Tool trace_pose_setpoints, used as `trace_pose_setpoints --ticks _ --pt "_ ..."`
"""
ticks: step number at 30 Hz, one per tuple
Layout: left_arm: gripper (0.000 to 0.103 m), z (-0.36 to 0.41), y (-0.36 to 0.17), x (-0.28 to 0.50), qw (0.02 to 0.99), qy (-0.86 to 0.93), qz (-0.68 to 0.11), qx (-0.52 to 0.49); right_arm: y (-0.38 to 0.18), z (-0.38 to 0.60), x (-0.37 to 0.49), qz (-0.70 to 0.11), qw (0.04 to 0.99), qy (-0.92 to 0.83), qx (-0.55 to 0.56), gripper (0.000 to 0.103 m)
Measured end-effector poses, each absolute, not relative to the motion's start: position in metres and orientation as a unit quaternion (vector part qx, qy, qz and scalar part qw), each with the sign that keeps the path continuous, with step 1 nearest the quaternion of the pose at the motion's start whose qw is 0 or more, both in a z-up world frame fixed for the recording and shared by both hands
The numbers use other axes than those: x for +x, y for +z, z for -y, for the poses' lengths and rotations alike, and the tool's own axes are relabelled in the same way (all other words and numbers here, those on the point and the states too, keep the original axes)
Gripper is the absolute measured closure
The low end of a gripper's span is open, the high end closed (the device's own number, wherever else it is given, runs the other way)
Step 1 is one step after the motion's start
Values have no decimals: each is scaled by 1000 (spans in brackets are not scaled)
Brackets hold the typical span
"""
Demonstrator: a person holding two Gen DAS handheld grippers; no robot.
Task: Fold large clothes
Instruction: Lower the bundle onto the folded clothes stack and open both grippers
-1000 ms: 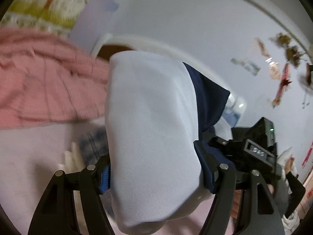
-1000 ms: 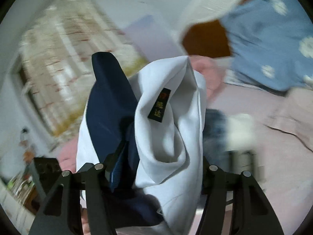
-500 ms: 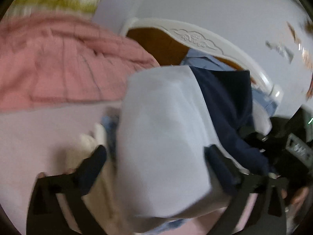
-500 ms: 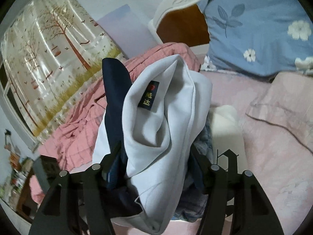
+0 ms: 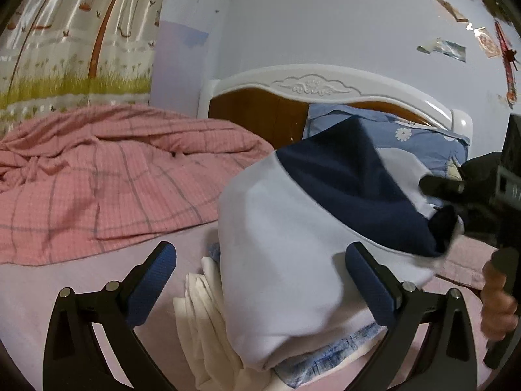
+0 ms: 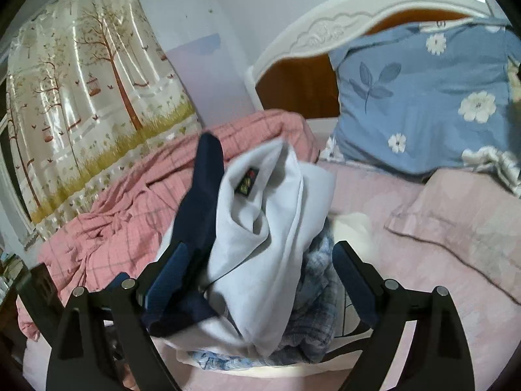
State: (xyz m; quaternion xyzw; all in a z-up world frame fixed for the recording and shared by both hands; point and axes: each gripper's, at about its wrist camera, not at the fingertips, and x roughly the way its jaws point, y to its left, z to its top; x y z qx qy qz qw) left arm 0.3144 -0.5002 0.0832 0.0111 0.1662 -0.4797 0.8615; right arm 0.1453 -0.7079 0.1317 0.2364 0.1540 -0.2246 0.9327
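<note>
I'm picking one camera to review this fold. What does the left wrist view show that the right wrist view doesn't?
Left wrist only: the right tool at the garment's far end, the hand holding it, and pictures on the wall.
Right wrist only: the small black label inside the white fabric, and a striped cloth by the pillow.
Both: the white and navy garment on other clothes, pink quilt, blue flowered pillow, headboard.
</note>
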Motion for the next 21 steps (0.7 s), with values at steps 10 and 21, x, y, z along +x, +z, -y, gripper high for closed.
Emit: trace_pose_setpoints --ticks 10,21 --pt "0 476 94 290 875 -471 -113 11 169 673 110 -68 950 -246 181 2" --pt "0 397 115 257 910 -413 -28 3 173 598 108 -14 950 -301 80 0"
